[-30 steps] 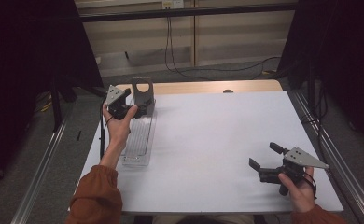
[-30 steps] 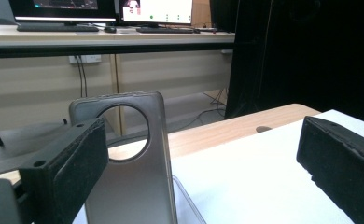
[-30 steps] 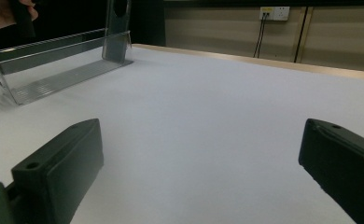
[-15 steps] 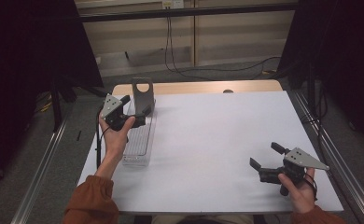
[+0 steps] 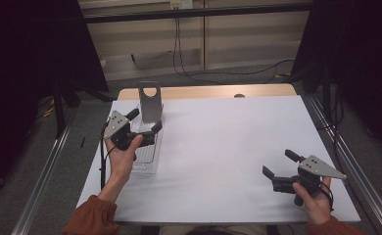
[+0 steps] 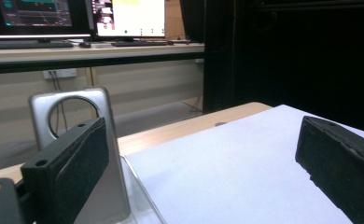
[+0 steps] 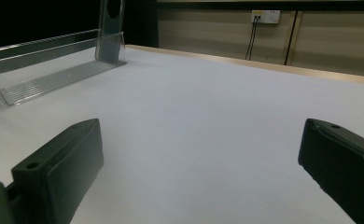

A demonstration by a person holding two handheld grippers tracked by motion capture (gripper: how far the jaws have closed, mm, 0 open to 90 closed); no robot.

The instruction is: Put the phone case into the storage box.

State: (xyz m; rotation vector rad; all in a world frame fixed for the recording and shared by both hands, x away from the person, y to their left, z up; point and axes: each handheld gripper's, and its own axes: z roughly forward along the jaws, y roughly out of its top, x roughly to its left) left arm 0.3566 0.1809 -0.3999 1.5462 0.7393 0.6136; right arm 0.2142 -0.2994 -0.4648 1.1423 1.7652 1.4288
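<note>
Two tongs, both wide open, empty | left gripper [image 5: 147,126] hovers over clear plastic ribbed tray [image 5: 145,159] at table's left, its long axis running away from me | upright grey metal plate with round hole [image 5: 149,100] at tray's far end, just beyond my left jaws | right gripper [image 5: 277,169] well apart.

A clear, glossy plastic tray [image 5: 146,149] with a ribbed floor lies left of centre beside a brushed metal plate [image 5: 149,100], smooth and dully reflective. The worktop [image 5: 228,142] wears a matt white sheet over pale wood edging; matt black, slightly rough pads [image 6: 73,158] line the left gripper [image 5: 142,128].
</note>
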